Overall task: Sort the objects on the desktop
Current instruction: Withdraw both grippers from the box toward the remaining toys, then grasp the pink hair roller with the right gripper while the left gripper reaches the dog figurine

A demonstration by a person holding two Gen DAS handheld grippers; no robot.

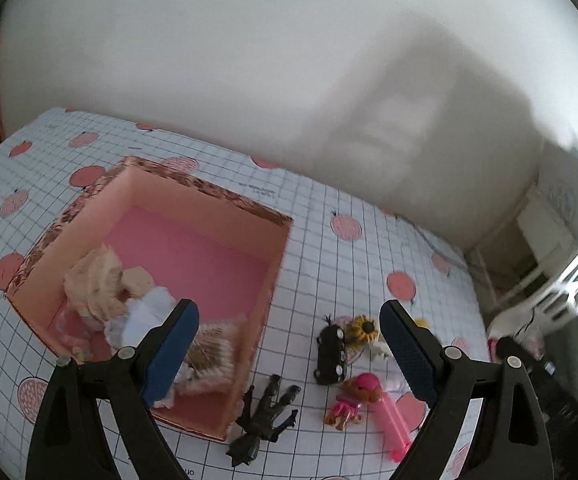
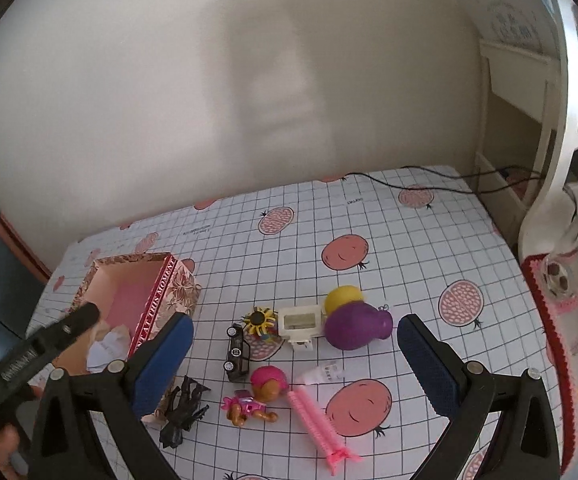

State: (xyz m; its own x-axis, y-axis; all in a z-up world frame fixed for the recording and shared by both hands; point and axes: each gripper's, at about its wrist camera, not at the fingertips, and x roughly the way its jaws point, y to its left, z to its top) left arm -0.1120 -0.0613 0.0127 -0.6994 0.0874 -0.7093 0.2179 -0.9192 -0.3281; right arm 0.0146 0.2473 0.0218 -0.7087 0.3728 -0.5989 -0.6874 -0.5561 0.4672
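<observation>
My left gripper (image 1: 289, 354) stands wide open with nothing between its blue pads, hanging above the gridded tablecloth (image 1: 321, 240). Under my left finger sits the pink box (image 1: 193, 232), open at the top, with a heap of pale, fluffy soft things (image 1: 101, 284) piled in its near corner. Just outside the box's near wall, almost straight ahead between my fingers, lies a black figure (image 1: 263, 418), sprawled flat. Beyond it a small black car (image 1: 331, 354) rests near a sunflower-like toy (image 1: 363, 328). Toward my right finger lies a small doll with a pink cap (image 1: 355, 398), and beside it a pink stick (image 1: 395, 424) runs under that finger.

My right gripper (image 2: 295, 364) is likewise spread wide and holds nothing. Between its fingers I see the same doll (image 2: 259, 394) and, just right of it, the pink ribbed stick (image 2: 317, 424) lying slantwise. Farther ahead stands a white block toy (image 2: 299, 322), touching a purple rounded toy (image 2: 355, 326) with a yellow ball (image 2: 343, 298) just behind it. The black car (image 2: 237, 354) and the sunflower toy (image 2: 260, 320) lie left of centre. The black figure (image 2: 183, 410) lies close by my left finger, against the box (image 2: 137, 292). The other gripper's dark finger (image 2: 49, 340) reaches over the box from the left.
</observation>
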